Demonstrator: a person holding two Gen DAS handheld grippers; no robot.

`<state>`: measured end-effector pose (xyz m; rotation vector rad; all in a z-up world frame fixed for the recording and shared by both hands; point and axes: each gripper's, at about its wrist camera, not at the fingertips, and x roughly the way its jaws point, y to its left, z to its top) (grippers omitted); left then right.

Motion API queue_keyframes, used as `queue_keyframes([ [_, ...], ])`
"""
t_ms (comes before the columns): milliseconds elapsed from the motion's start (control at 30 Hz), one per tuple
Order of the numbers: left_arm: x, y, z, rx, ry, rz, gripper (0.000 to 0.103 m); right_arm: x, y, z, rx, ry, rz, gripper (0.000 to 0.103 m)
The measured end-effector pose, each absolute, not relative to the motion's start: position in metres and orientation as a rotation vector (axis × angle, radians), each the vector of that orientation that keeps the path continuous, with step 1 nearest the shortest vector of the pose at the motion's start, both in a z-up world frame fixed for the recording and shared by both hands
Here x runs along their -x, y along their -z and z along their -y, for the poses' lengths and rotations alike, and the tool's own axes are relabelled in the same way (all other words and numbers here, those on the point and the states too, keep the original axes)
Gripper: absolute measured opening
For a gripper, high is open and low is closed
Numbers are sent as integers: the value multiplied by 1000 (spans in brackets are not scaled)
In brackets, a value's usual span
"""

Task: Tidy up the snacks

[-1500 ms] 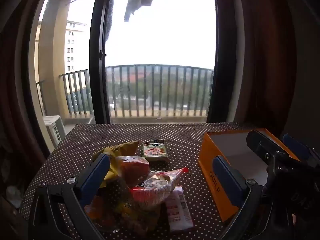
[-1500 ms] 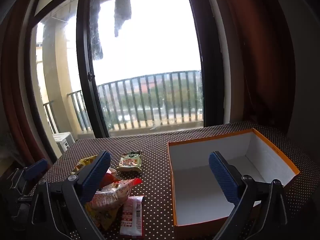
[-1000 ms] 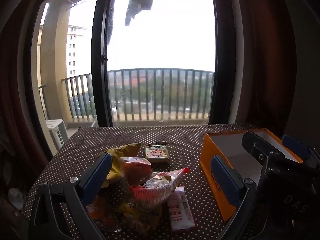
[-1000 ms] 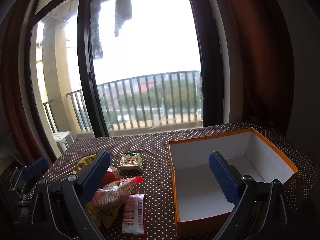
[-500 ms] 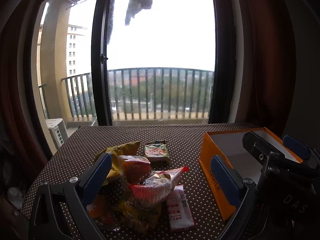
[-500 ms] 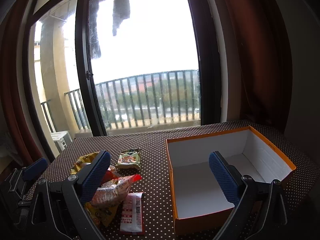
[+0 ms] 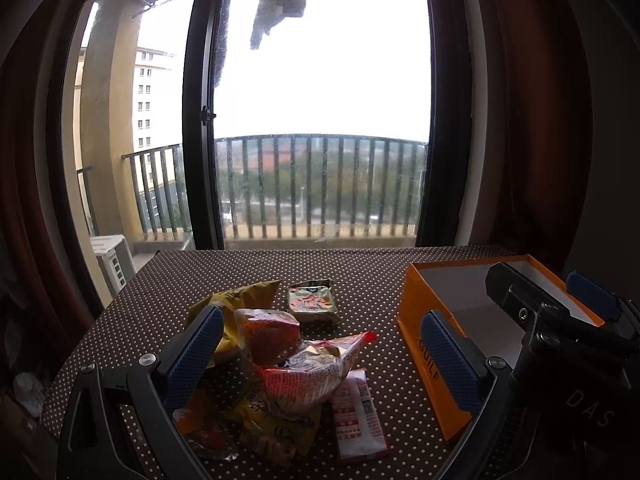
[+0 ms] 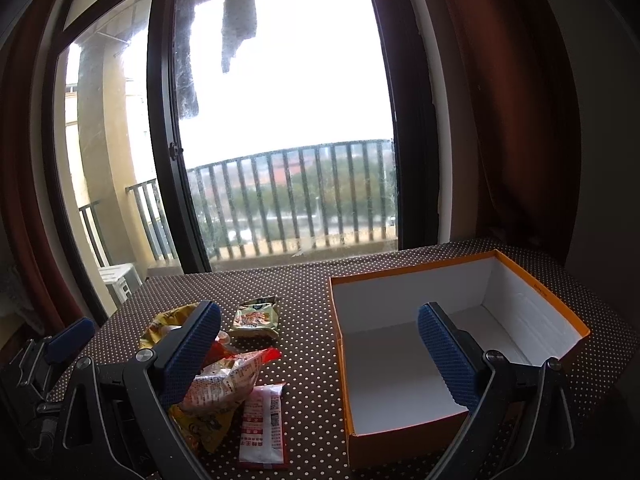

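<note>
A pile of snack packets (image 7: 280,368) lies on the brown dotted table (image 7: 360,272), also in the right wrist view (image 8: 224,380). A small green packet (image 7: 313,303) lies apart behind the pile, and a flat red-and-white packet (image 7: 358,412) at its right. An open orange box (image 8: 440,344) with a white, empty inside stands to the right (image 7: 432,344). My left gripper (image 7: 320,360) is open, above the pile's near side. My right gripper (image 8: 320,354) is open, in front of the box's left wall, and shows at the left wrist view's right edge (image 7: 560,320).
A tall window with a black frame (image 7: 200,120) and a balcony railing (image 7: 320,184) stands behind the table's far edge. Dark red curtains (image 8: 500,100) hang on both sides. The table's left edge (image 7: 104,320) drops off near the pile.
Both views have shifted only slightly; the left gripper has drifted a little back and up from the pile. The jaws stay open. The snacks and box have not moved.
</note>
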<state>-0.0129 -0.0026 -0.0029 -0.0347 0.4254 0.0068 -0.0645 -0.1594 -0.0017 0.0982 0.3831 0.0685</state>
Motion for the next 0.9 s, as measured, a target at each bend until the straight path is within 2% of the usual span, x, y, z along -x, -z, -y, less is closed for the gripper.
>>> queue_keyframes([
  [900,10,7,8,12,-27,-424,100,63,1,159,-87,-69,-390,100],
])
